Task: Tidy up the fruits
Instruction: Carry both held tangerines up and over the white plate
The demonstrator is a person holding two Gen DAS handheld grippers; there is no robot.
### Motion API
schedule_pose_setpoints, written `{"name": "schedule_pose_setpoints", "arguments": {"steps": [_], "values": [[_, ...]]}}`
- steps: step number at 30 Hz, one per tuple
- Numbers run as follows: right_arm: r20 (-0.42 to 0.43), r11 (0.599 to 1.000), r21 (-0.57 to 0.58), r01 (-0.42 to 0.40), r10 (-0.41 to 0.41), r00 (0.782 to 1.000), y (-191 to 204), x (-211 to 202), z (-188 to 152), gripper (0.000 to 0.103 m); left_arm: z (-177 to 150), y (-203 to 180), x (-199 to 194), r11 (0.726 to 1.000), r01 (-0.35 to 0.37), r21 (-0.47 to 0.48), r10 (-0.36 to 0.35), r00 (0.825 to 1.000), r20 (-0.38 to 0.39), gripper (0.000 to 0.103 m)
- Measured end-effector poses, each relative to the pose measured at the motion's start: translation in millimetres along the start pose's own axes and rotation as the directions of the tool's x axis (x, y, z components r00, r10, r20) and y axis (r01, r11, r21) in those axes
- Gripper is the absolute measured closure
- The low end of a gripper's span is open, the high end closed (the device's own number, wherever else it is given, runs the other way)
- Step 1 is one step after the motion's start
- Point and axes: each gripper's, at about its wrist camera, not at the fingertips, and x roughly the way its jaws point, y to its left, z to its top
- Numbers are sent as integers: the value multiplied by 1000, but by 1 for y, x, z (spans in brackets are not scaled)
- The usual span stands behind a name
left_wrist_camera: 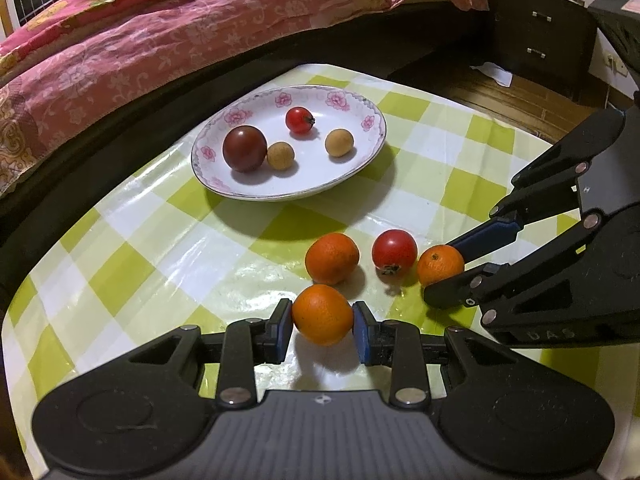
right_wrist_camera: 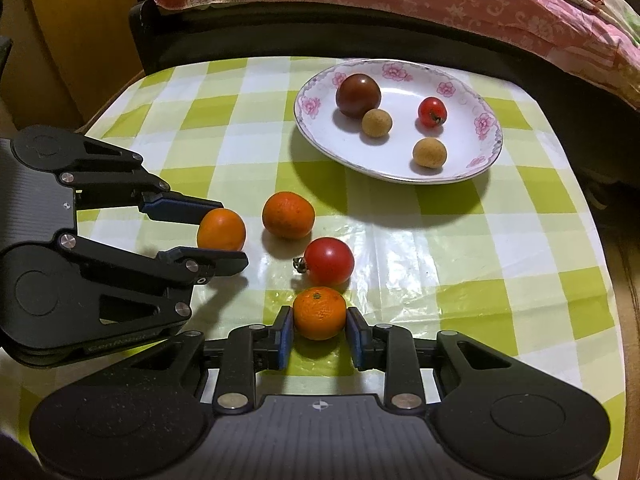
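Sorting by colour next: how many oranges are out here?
3, all on the checked tablecloth: one in the left claw, one in the right claw, one loose orange between them and the plate. None visibly hidden.

left tongs body: cut off by the lower edge of the left wrist view
right tongs body: cut off at the bottom of the right wrist view; its rear leaves the left wrist view at the right edge
pad contact: both sides of each gripped orange are masked by the blue pads
bed: runs past the top edge
counter: its near part lies under both tongs
nightstand: dim, detail unclear
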Motion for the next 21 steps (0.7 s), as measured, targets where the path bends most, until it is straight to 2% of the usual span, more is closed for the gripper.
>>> {"name": "schedule_pose_setpoints", "arguments": {"steps": [21], "values": [[37, 1000, 19, 2, -2, 999, -5, -10, 8, 79, 11, -1, -2, 1000, -7, -5, 7, 1000, 25, 64]]}}
